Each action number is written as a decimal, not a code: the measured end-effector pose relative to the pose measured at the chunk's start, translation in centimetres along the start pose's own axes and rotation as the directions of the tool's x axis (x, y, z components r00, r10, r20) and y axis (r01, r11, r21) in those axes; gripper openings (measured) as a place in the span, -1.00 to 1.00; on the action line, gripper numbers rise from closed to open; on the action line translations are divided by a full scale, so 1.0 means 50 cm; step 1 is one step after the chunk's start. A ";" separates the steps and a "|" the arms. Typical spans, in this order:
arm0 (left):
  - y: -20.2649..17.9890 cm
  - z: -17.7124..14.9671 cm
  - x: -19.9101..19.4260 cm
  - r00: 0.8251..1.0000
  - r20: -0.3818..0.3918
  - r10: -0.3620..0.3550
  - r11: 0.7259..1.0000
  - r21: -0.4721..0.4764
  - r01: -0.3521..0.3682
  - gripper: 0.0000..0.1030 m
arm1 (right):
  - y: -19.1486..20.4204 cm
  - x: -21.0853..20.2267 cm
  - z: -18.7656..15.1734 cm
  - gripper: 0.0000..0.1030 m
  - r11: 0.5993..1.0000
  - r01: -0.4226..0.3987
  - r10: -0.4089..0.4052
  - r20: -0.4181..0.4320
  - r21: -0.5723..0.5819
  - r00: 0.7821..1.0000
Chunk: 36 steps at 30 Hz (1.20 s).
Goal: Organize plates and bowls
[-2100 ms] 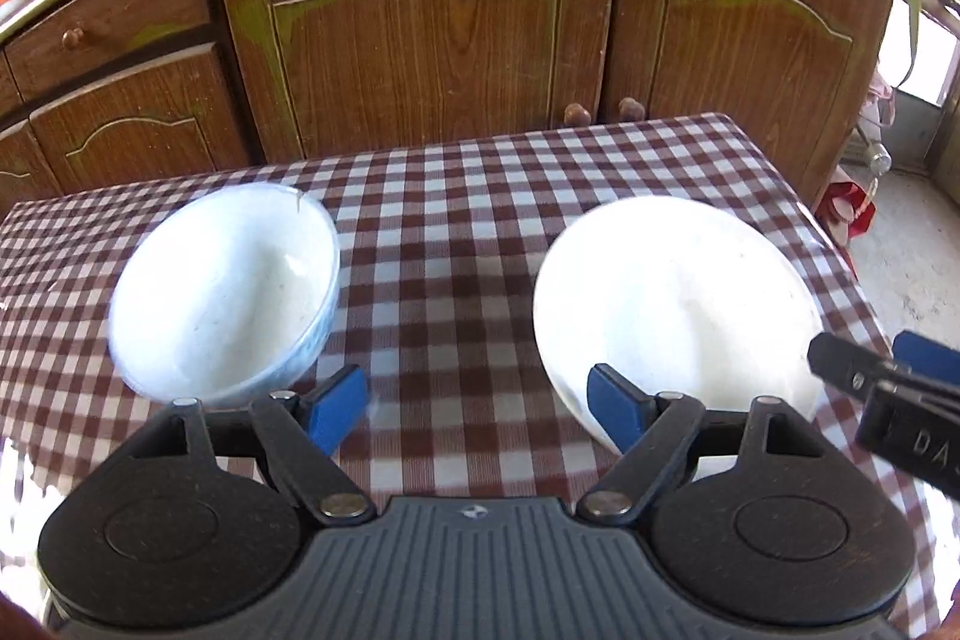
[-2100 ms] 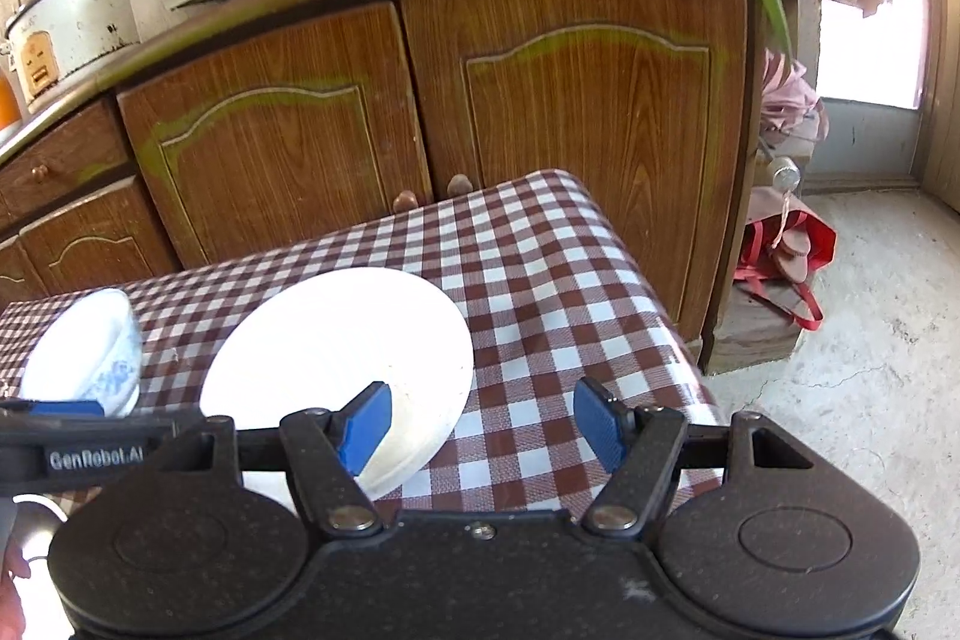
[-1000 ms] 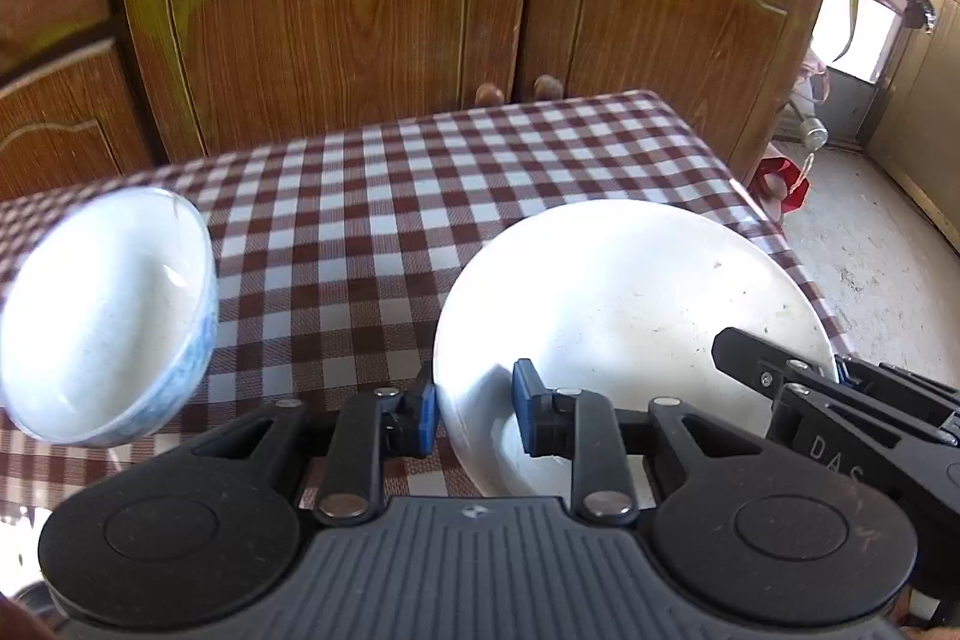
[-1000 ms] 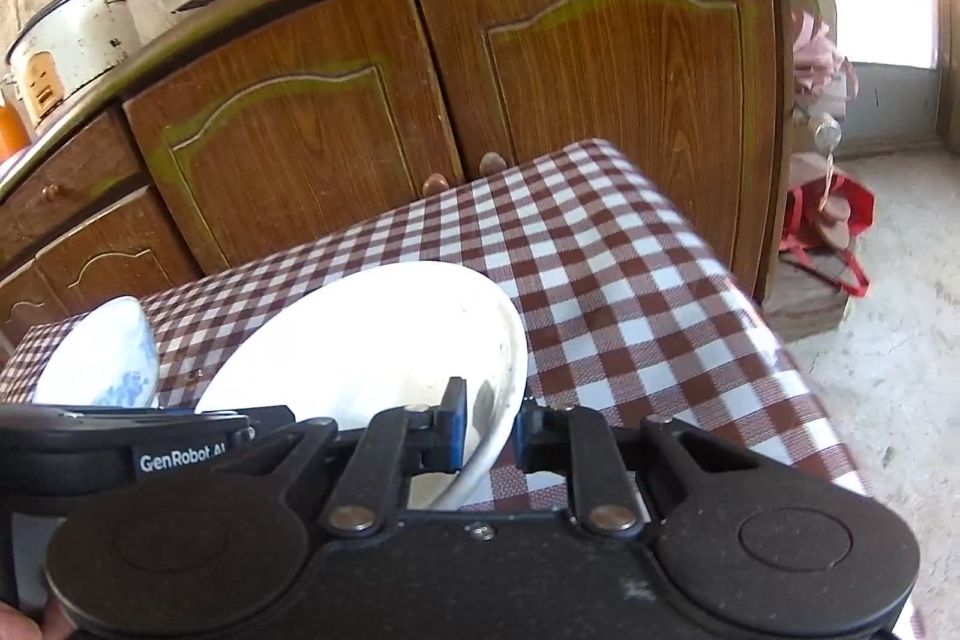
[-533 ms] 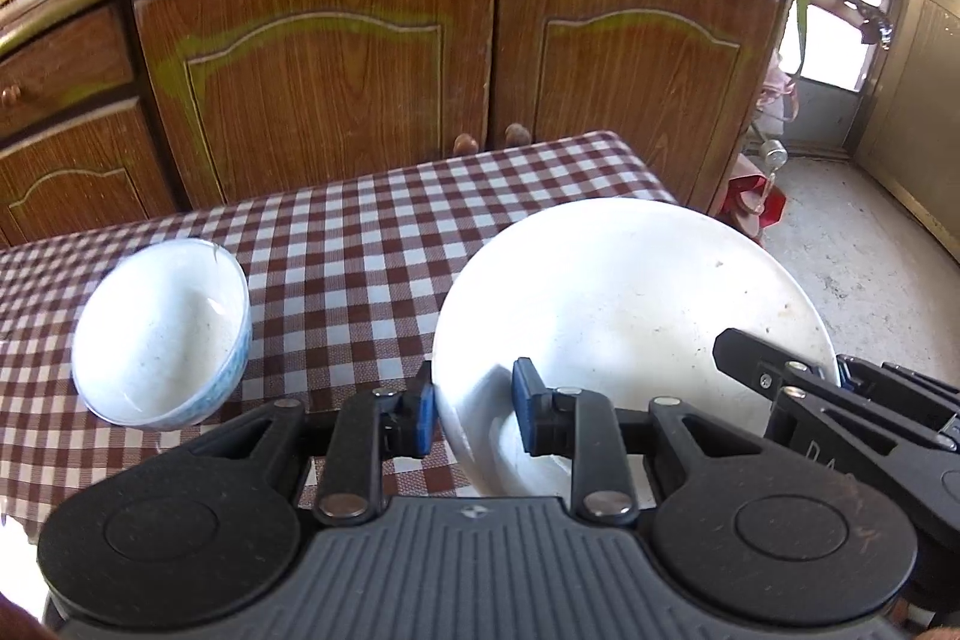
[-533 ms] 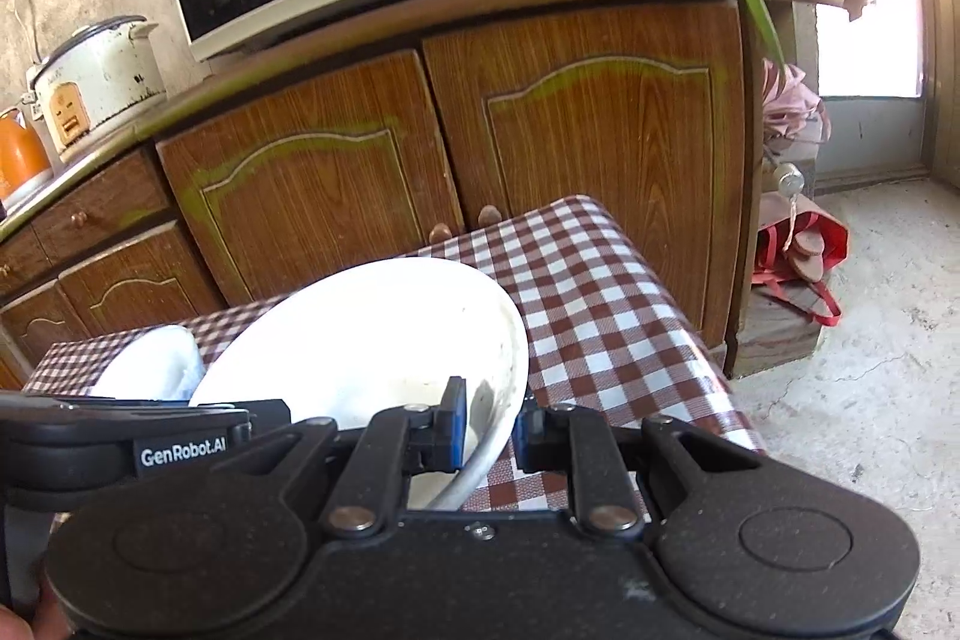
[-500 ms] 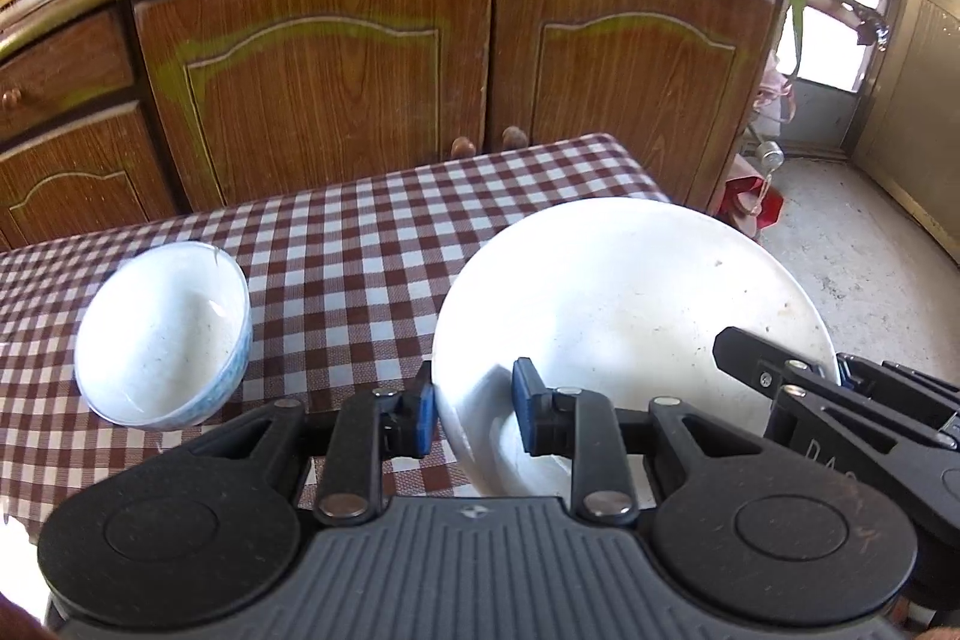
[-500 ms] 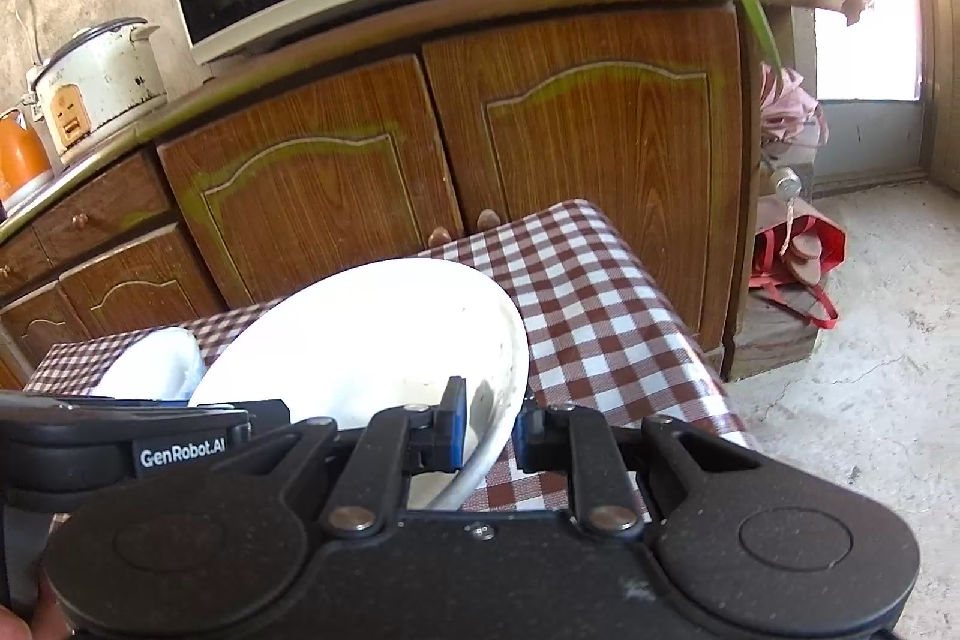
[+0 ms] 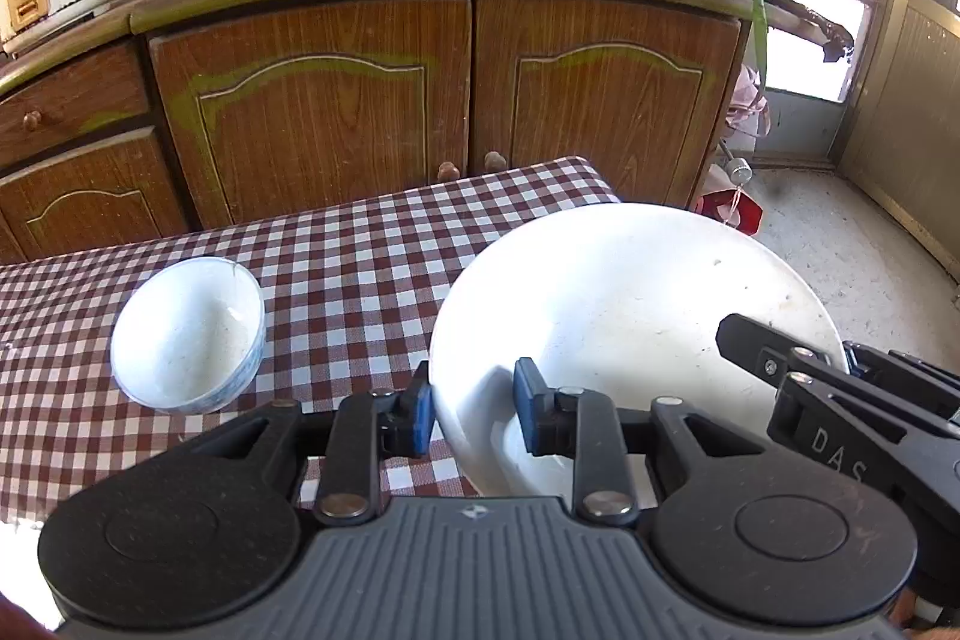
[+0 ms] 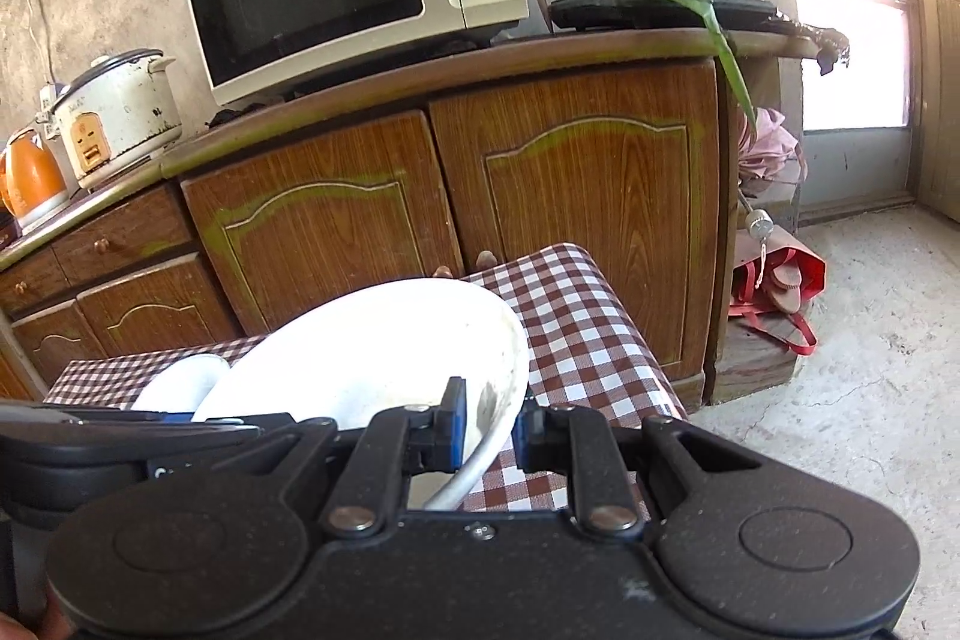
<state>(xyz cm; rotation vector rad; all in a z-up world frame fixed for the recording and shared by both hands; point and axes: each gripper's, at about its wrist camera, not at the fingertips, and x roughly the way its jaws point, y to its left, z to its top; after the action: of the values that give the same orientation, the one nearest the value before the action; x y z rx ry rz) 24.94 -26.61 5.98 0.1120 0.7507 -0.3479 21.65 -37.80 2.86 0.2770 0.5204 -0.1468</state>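
Checked tablecloth (image 9: 372,244) below, plate (image 9: 630,292) rim between both grippers' pads.

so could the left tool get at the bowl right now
Probably not as things stand: the left tool is shut on the plate's rim, as is the right tool. The bowl sits uncovered on the table, left of the plate.

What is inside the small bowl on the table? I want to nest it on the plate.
The small bowl looks empty, its white inside showing to the bottom. What lies under it is hidden.
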 end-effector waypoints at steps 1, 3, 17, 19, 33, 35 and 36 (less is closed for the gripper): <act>-0.001 0.000 -0.006 1.000 0.000 -0.001 1.000 0.000 0.001 -0.46 | 0.002 -0.007 0.000 -0.60 1.000 0.001 -0.001 0.002 -0.003 1.000; -0.004 -0.002 -0.018 1.000 0.003 -0.001 1.000 0.001 0.001 -0.46 | 0.004 -0.019 0.003 -0.60 1.000 0.004 -0.004 0.005 -0.005 1.000; -0.015 -0.023 -0.091 1.000 0.022 -0.012 1.000 0.002 0.012 -0.43 | 0.015 -0.111 0.007 -0.60 1.000 -0.002 0.003 0.044 -0.010 0.999; -0.017 -0.028 -0.100 1.000 0.024 -0.008 1.000 0.008 0.007 -0.43 | 0.018 -0.122 0.003 -0.60 1.000 -0.001 0.001 0.045 -0.013 0.999; -0.020 -0.049 -0.160 0.999 0.036 -0.010 1.000 0.006 0.010 -0.41 | 0.033 -0.197 -0.009 -0.60 1.000 -0.007 0.009 0.062 -0.019 0.998; -0.021 -0.052 -0.169 0.999 0.041 -0.011 1.000 0.009 0.010 -0.41 | 0.034 -0.209 -0.010 -0.60 1.000 -0.007 0.008 0.066 -0.021 0.998; -0.021 -0.053 -0.173 0.999 0.042 -0.013 1.000 0.010 0.013 -0.41 | 0.035 -0.214 -0.011 -0.60 1.000 -0.007 0.009 0.068 -0.019 0.998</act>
<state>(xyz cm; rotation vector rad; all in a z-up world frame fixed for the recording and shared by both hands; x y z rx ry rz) 16.97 -24.68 9.99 0.1087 0.7089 -0.3654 12.57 -35.26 8.25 0.2545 0.4528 -0.1430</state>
